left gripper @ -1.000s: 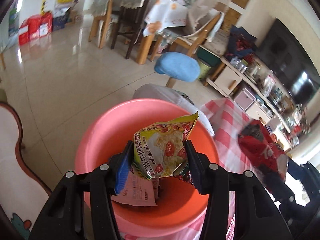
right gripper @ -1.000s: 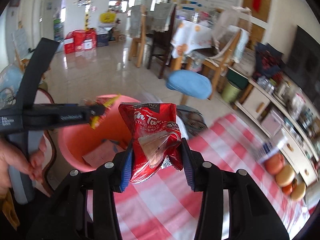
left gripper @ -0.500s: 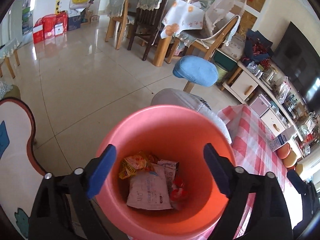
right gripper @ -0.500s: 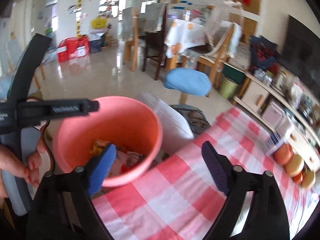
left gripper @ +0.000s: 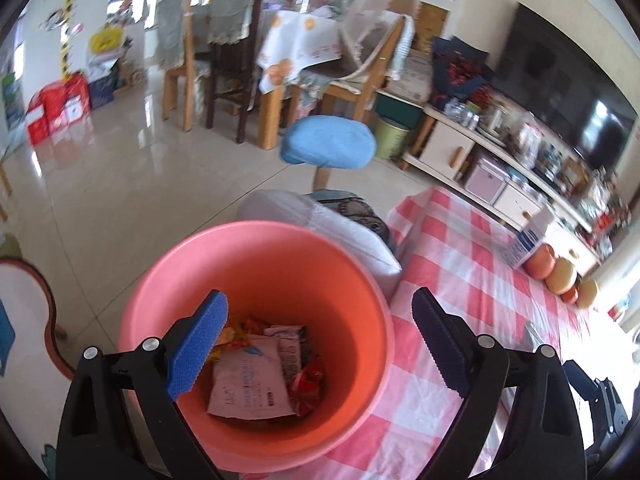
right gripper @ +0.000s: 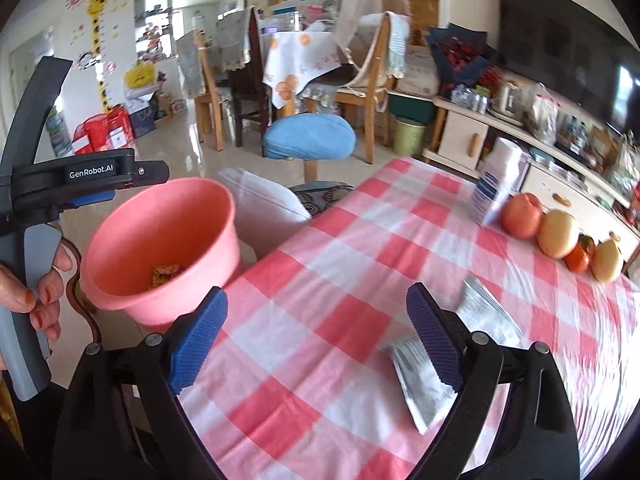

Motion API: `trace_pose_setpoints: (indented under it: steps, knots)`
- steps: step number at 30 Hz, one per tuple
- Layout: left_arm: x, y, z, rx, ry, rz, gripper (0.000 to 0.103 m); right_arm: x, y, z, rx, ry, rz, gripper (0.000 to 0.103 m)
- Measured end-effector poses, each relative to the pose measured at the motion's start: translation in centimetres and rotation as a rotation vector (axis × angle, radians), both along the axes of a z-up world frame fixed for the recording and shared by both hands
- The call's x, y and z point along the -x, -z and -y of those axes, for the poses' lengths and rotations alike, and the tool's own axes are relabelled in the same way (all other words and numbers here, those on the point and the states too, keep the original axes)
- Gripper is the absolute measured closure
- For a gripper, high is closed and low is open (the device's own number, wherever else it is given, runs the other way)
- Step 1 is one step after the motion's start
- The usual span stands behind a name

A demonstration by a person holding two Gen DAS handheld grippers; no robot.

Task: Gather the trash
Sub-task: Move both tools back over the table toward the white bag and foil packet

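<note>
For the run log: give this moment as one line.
left gripper: open, empty | right gripper: open, empty | pink plastic bucket: wrappers inside

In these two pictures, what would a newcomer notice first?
The pink bucket stands at the edge of the checked tablecloth, with snack wrappers inside. Silver wrappers lie on the cloth by the open right tongs, and fruit lines its far side.

A table under a red-and-white checked cloth [right gripper: 360,280] fills the near side. Two silvery wrappers [right gripper: 416,388] lie flat on it at the front, close together. Along its far edge a white and blue carton [right gripper: 500,184] stands upright, with a row of round fruit [right gripper: 556,232] just beside it. The pink bucket [right gripper: 160,240] sits at the table's left corner; what it rests on is hidden.
</note>
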State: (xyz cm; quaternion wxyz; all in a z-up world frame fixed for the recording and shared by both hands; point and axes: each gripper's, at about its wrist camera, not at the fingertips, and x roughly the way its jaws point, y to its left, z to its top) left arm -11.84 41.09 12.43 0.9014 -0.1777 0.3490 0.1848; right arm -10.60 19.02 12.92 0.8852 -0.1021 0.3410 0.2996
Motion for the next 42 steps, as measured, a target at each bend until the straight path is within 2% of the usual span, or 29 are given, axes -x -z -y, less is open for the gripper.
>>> trace_pose_setpoints:
  steps: [13, 30, 39, 42]
  knots:
    - [-2.5, -1.8, 7.7, -0.11, 0.151, -0.012, 0.01, -0.1, -0.2, 6.7, -0.063, 0.105, -0.026, 0.008]
    - [-4.4, -2.2, 16.0, -0.258, 0.32, -0.049, 0.01, 0.0, 0.0, 14.6, -0.07, 0.187, -0.013, 0.008]
    - [-5.3, -1.6, 19.2, -0.277, 0.412, -0.076, 0.01, -0.7, 0.9, 18.7, -0.103, 0.227, -0.028, 0.008]
    - [-5.8, -0.9, 20.3, -0.246, 0.481, -0.103, 0.01, -0.8, 1.1, 20.1, -0.098, 0.239, -0.02, 0.008]
